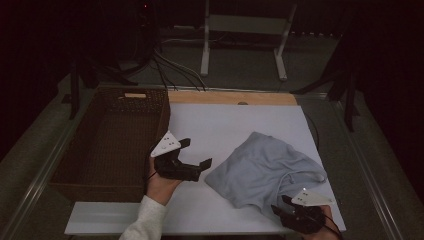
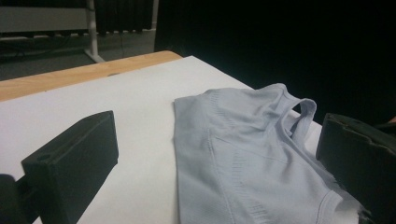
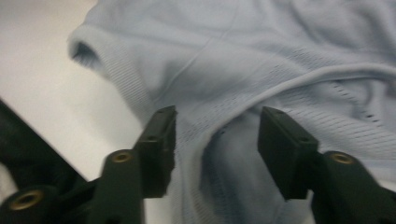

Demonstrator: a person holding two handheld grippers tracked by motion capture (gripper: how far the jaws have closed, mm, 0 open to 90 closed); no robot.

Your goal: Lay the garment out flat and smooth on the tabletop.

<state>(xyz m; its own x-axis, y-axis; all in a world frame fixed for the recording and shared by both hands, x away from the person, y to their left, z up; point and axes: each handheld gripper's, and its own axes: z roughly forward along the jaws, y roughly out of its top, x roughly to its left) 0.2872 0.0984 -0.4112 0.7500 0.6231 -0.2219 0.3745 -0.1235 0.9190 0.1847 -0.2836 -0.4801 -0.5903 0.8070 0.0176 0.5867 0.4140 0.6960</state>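
Down at the table's (image 1: 200,125) near right corner, the right gripper (image 3: 215,135) has its jaws apart astride a ridge of the shirt (image 1: 265,170), pads not pressing. Left gripper (image 1: 192,155) gapes empty beside the shirt's left edge.

Hidden and cut-off parts

The right gripper (image 1: 296,212) covers the shirt's (image 1: 265,170) near hem in the high view, and its hand is cut by the bottom edge. In the right gripper view the cloth (image 3: 261,70) is blurred; whether the 2 jaws press it cannot be told. The left gripper view's bottom edge cuts the shirt (image 2: 243,154).
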